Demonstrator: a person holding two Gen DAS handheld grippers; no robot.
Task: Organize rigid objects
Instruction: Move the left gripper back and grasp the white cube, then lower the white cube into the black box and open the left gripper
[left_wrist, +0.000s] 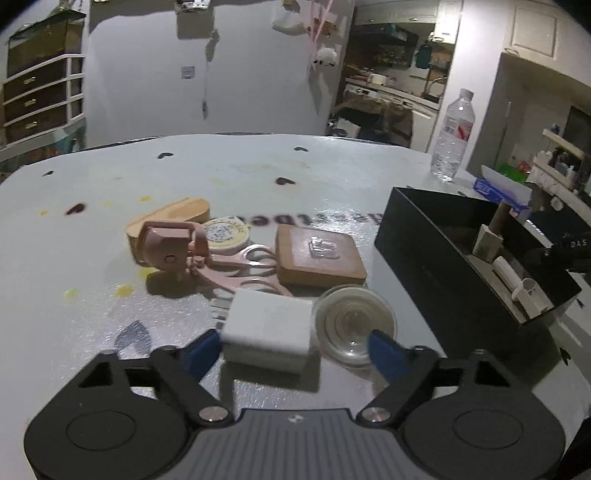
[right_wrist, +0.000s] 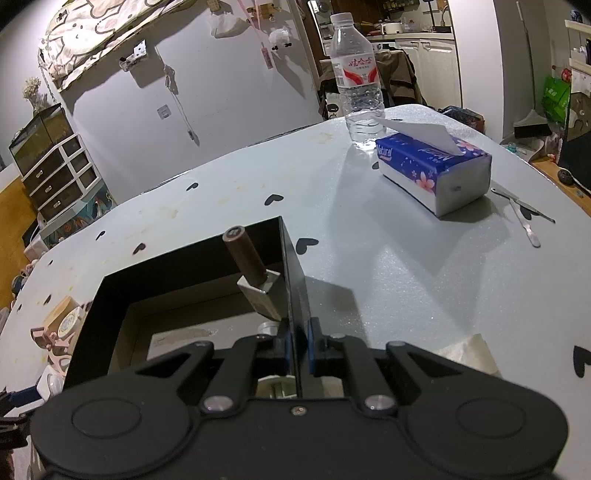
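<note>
Pale heart-print table (right_wrist: 369, 258): your left gripper (left_wrist: 295, 349) is spread around the white charger (left_wrist: 267, 332); your right gripper (right_wrist: 297, 347) pinches the black box (right_wrist: 293, 266) wall.

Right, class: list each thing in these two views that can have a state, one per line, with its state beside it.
left gripper: open, around the white charger, pads not pressing
right gripper: shut on the black box wall
white charger: lying flat, between the left fingers
black box: open-topped, partly filled
water bottle: upright, capped
tissue pack: opened, a sheet sticking out
glass dish: upright, empty
</note>
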